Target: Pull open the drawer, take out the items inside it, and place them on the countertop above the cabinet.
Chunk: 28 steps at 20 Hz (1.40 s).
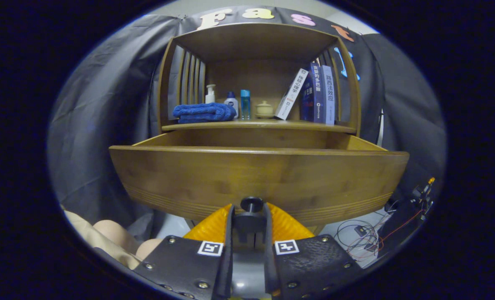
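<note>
cabinet [255, 41]: worktop [255, 124] carries blue towel, bottles, books | drawer [257, 175]: pulled open, step one looks done; contents hidden behind its front, removal left | tool [250, 216]: fingers closed on the drawer knob [252, 203], holding nothing else

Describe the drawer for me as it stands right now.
The drawer is brown wood with grooved lines along its lower front, pulled well out from under the countertop. Its dark round knob sits between the fingers of the gripper, which look closed on it. Its contents are hidden behind the front panel.
</note>
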{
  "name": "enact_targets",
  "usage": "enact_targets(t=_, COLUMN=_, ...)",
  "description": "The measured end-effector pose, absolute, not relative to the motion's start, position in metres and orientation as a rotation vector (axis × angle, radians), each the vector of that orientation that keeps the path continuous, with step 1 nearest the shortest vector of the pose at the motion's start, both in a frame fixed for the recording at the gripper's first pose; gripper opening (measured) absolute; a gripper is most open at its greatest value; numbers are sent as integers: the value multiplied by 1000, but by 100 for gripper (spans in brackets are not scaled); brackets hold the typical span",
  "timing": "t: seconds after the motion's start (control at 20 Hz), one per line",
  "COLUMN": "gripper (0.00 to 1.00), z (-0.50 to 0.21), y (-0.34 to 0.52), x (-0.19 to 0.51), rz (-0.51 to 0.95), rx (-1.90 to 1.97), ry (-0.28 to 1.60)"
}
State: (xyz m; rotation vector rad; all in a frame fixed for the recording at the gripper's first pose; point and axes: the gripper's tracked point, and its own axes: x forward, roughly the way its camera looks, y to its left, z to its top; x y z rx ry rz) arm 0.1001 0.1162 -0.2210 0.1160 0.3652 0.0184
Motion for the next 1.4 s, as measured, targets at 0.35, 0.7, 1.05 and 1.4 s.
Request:
enact_targets(t=0.35, gripper=31, z=-222, y=118, x=88, rz=24, rx=105, ry=376)
enact_targets(t=0.7, gripper=32, z=-219, y=118, x=89, rz=34, rx=101, ry=366)
enact_targets(t=1.05, gripper=41, z=-205, y=116, x=74, rz=40, rx=97, ry=374)
enact_targets(t=1.4, gripper=41, z=-101, y=109, x=80, rz=65, rx=97, ry=170)
